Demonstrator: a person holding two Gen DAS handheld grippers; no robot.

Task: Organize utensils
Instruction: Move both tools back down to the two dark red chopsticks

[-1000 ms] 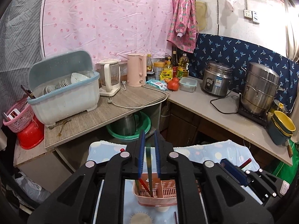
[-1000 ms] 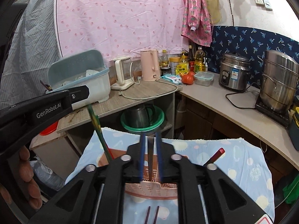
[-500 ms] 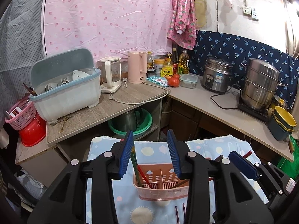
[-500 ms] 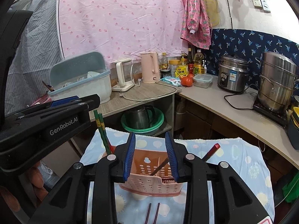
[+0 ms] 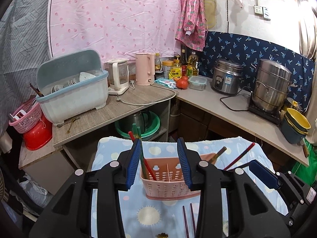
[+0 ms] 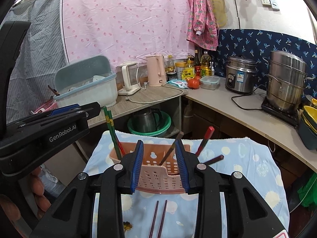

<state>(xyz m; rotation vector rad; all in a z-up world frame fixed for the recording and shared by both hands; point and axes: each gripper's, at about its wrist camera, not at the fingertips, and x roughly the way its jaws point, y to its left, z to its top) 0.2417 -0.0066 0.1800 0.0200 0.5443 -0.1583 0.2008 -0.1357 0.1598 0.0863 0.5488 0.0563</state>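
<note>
A pink slotted utensil basket (image 5: 168,180) (image 6: 158,170) stands on a blue patterned cloth (image 5: 154,216). Green chopsticks (image 6: 111,130) (image 5: 138,138) and a red one (image 5: 147,170) lean in its left compartment. A brown chopstick (image 6: 170,150) and red ones (image 6: 205,138) lean at its right. Two purple chopsticks (image 6: 158,218) (image 5: 188,220) lie on the cloth in front of the basket. My left gripper (image 5: 158,162) is open and empty just before the basket. My right gripper (image 6: 159,164) is open and empty, also before the basket.
A counter behind holds a blue dish rack (image 5: 73,87), two kettles (image 5: 144,69), bottles, a tomato (image 5: 182,82), a rice cooker (image 5: 226,77) and a steel steamer (image 5: 271,85). A green basin (image 5: 138,125) sits under the counter. A small brown scrap (image 6: 126,226) lies on the cloth.
Both grippers opened: the left let the green chopsticks drop into the basket's left compartment, the right let go of a brown chopstick. Both drew back a little.
</note>
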